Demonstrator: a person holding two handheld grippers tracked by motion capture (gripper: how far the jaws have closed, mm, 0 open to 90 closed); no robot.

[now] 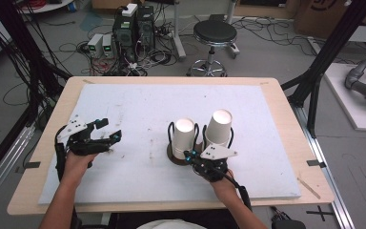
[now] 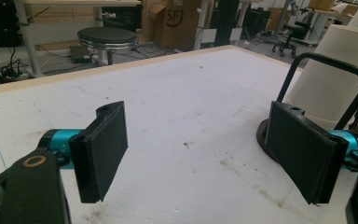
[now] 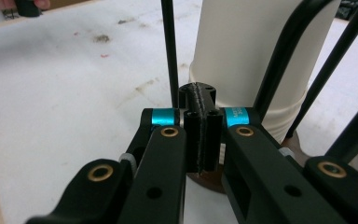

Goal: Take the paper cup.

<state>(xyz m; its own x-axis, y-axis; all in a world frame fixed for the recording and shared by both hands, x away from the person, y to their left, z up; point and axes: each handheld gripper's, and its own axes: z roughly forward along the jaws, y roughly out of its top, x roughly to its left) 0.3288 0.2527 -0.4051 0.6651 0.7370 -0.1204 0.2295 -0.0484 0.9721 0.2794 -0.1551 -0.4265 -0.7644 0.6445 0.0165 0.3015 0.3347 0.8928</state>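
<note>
Left hand-held gripper: black frame, flat black textured pads, teal collars, brass rivets, grey three-cornered plate on top.
Right hand-held gripper: same black build, teal collars, brass rivets, grey plate with small dark holes.
Cable: black, trailing along the right forearm.
Forearms: bare, no sleeves.

Hand-held gripper jaws pressed together just before white paper cup in black wire holder.

Two cups in a rack

We see two white paper cups upside down in a black wire holder on the white mat, the right one tilted.
</note>
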